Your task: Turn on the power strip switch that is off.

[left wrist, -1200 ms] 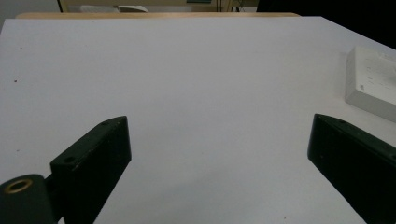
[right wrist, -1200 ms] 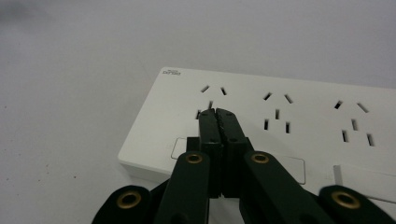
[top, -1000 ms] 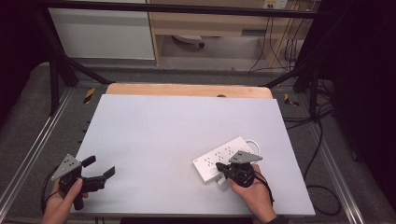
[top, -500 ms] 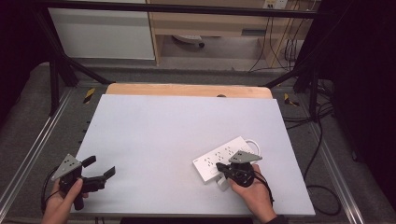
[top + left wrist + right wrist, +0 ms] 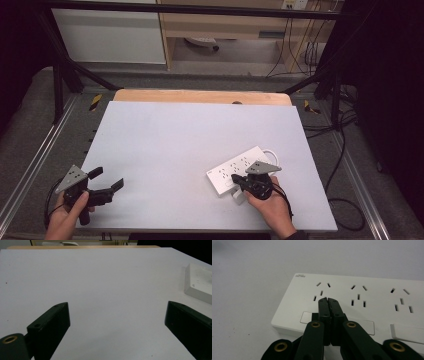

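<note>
A white power strip (image 5: 231, 172) with several outlets lies at an angle on the white table (image 5: 200, 135), near the front right. My right gripper (image 5: 237, 181) is shut with nothing between its jaws. In the right gripper view the joined jaw tips (image 5: 328, 301) sit just over the strip (image 5: 367, 295), beside its leftmost outlet; I cannot tell if they touch it. My left gripper (image 5: 107, 178) is held near the front left corner, open and empty. In the left gripper view its wide-apart jaws (image 5: 117, 322) point across bare table, with an end of the strip (image 5: 200, 282) at the far right.
A white cable (image 5: 271, 152) loops from the strip's far end. A small white piece (image 5: 239, 196) lies against the strip's near edge by my right hand. A wooden board edge (image 5: 200, 96) runs behind the table. Metal rails flank both sides.
</note>
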The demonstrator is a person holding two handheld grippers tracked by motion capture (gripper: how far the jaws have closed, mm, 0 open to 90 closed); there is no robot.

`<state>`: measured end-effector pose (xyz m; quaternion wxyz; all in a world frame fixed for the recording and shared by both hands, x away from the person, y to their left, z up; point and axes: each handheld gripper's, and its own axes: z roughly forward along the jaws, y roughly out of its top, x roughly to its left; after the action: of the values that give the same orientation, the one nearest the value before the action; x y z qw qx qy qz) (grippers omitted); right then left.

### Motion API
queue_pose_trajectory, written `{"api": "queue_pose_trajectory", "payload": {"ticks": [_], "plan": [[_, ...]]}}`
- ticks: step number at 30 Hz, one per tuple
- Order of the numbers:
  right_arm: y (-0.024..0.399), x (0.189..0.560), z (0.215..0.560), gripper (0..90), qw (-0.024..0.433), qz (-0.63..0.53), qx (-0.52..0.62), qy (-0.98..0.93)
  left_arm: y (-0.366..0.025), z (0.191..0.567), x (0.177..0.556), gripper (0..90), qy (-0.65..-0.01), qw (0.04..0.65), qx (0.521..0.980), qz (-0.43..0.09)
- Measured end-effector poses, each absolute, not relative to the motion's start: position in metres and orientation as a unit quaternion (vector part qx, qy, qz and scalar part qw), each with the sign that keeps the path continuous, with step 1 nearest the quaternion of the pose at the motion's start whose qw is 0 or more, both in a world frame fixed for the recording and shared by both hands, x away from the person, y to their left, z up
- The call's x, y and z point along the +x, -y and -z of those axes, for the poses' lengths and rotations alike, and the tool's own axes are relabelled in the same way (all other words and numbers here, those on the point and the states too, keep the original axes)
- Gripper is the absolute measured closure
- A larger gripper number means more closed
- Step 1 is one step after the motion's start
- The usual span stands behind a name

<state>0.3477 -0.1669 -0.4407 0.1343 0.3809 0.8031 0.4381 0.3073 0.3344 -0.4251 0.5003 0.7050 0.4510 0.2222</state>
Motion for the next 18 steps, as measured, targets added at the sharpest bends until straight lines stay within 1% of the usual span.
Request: {"api": "queue_pose_trajectory", "payload": {"ticks": [18], "plan": [[0.1665, 0.3478, 0.4403, 90.0, 0.136, -0.435, 0.379, -0.806, -0.3341, 0.4251, 0.3073, 6.1, -0.451, 0.5, 0.705, -0.223]]}}
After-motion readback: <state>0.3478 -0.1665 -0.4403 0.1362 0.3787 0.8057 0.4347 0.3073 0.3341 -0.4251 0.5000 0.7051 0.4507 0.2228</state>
